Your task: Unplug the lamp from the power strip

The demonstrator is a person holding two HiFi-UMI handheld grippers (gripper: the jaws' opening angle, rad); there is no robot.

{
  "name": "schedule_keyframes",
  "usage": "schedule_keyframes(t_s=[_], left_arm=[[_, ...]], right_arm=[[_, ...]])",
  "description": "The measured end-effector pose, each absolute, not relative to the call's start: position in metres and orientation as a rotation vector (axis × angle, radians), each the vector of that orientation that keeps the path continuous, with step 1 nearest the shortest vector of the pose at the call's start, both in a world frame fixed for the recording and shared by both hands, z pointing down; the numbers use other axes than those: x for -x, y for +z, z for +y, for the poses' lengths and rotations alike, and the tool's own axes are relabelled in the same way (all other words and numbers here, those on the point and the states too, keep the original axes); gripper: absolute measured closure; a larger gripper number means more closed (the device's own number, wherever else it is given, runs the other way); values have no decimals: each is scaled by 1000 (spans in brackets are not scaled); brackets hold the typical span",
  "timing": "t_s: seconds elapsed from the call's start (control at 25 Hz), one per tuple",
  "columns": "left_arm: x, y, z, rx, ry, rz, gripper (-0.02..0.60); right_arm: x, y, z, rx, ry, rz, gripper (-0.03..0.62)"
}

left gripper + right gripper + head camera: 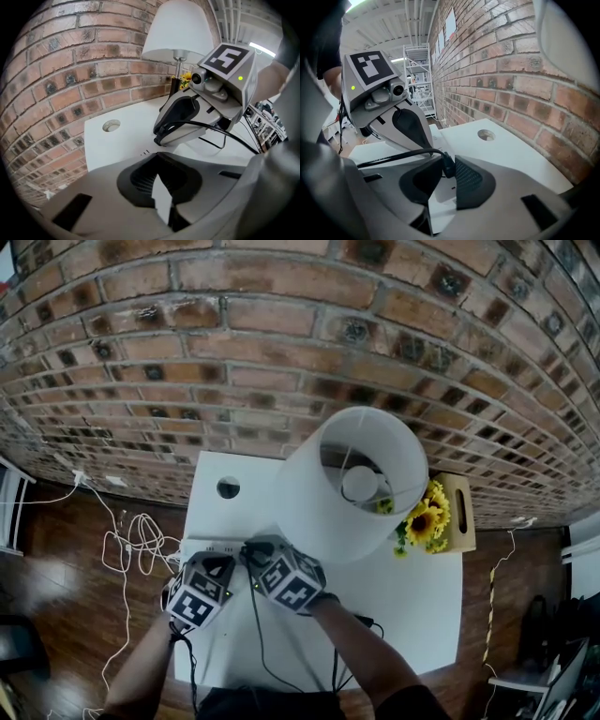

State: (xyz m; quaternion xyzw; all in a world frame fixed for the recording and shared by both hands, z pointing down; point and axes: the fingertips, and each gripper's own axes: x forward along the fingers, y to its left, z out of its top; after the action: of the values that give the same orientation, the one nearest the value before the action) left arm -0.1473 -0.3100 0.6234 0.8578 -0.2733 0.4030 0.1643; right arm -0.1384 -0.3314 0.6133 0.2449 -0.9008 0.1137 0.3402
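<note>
Head view: on the white table [412, 615] the lamp [352, 484] stands near the brick wall. The left gripper [219, 556] and the right gripper [253, 556] meet at the power strip [200, 545], at the table's left edge.

Left gripper view: its jaws are closed on the white strip and seem to hold it steady.

Right gripper view: its jaws are clamped on the black plug [446, 165], and the cord [393, 157] runs off to the left. The plug looks still seated, so I judge the grip is made and only the pull out remains.
</note>
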Motion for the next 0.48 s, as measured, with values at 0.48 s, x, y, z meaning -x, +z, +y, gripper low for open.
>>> schedule_keyframes(t_s=[0.48], left_arm=[[147, 624, -310, -2430, 1191, -774, 565]], right_arm=[[137, 610, -337, -763, 506, -2368, 517]])
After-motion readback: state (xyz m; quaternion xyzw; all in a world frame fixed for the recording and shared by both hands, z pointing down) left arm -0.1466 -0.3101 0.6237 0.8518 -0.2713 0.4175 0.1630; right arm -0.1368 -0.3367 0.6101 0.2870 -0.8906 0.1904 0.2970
